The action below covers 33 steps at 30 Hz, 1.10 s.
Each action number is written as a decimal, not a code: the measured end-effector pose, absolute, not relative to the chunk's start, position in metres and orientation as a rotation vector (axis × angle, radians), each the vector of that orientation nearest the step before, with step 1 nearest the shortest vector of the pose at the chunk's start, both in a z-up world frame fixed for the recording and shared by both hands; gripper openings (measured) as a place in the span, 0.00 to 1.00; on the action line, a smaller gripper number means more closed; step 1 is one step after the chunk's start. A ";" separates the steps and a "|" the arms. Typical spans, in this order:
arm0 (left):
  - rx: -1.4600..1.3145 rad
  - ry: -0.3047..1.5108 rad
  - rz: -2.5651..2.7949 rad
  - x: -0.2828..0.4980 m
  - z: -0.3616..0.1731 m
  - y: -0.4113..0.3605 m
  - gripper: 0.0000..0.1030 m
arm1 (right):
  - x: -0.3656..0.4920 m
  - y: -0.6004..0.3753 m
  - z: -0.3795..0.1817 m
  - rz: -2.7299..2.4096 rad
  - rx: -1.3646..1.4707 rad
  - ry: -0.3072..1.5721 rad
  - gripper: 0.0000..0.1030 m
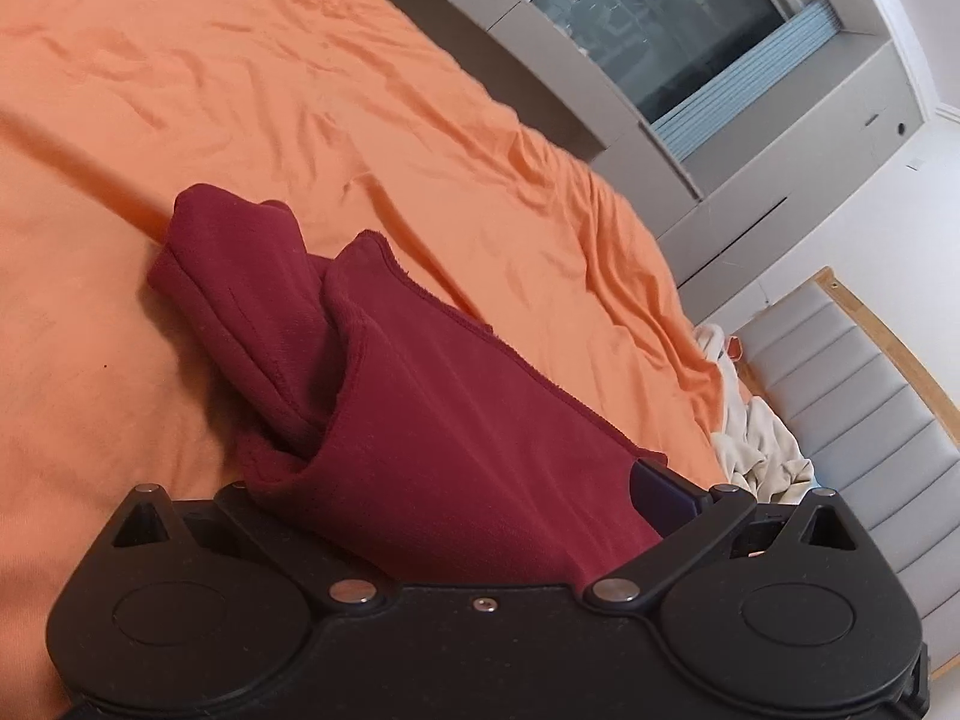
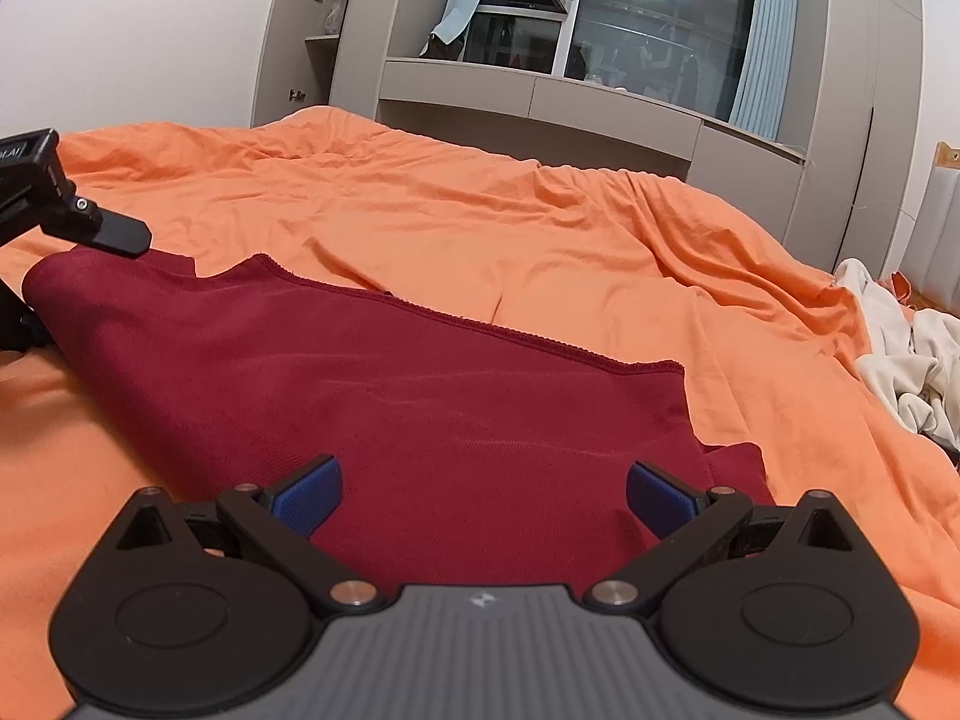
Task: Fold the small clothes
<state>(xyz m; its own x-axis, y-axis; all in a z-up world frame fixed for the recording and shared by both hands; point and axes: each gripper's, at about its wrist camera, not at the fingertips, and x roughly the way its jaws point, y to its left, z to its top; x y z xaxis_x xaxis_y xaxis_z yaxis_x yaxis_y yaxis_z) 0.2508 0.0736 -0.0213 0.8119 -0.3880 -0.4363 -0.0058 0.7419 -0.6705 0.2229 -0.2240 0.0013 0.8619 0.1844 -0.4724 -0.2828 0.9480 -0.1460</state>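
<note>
A dark red garment [image 1: 432, 420] lies on the orange bedsheet [image 1: 240, 90], part folded, with a rolled sleeve end [image 1: 240, 264] at its far side. My left gripper [image 1: 456, 498] stands open; the red cloth drapes between its fingers and hides the left one, and only the right blue pad [image 1: 660, 492] shows. In the right wrist view the red garment [image 2: 420, 390] spreads flat with its hemmed edge toward the window. My right gripper [image 2: 483, 495] hovers open just above its near part, nothing between the pads. One black finger of the left gripper [image 2: 120, 237] sits over the garment's far left corner.
Crumpled cream clothes [image 2: 900, 360] lie at the bed's right edge, near a grey padded headboard [image 1: 870, 420]. Grey cabinets and a dark window [image 2: 630, 36] stand beyond the bed. Wrinkled orange sheet [image 2: 480, 228] stretches behind the garment.
</note>
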 end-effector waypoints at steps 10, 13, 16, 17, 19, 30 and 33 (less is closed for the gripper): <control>-0.771 0.501 -0.196 0.240 -0.025 0.075 0.99 | 0.223 -0.200 0.016 0.261 -0.263 0.393 1.00; -0.795 0.486 -0.176 0.240 -0.025 0.076 0.99 | 0.226 -0.183 0.008 0.287 -0.345 0.420 1.00; -0.771 0.492 -0.168 0.240 -0.024 0.073 0.99 | 0.224 -0.176 -0.007 0.281 -0.390 0.414 1.00; -0.761 0.497 -0.170 0.241 -0.024 0.072 0.99 | 0.224 -0.176 -0.008 0.281 -0.385 0.408 1.00; -0.747 0.501 -0.173 0.240 -0.024 0.071 0.99 | 0.224 -0.177 -0.009 0.285 -0.380 0.410 1.00; -0.720 0.492 -0.148 0.241 -0.025 0.068 0.99 | 0.221 -0.181 -0.012 0.286 -0.383 0.390 1.00; -0.755 0.485 -0.085 0.244 -0.024 0.067 0.99 | 0.221 -0.181 -0.012 0.286 -0.383 0.390 1.00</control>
<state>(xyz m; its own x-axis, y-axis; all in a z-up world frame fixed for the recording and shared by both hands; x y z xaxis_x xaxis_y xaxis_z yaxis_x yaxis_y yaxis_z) 0.2443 0.0669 -0.0238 0.8870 -0.2444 -0.3918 -0.0972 0.7306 -0.6758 0.2211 -0.1805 -0.0117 0.8866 0.1960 -0.4190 -0.3407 0.8894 -0.3048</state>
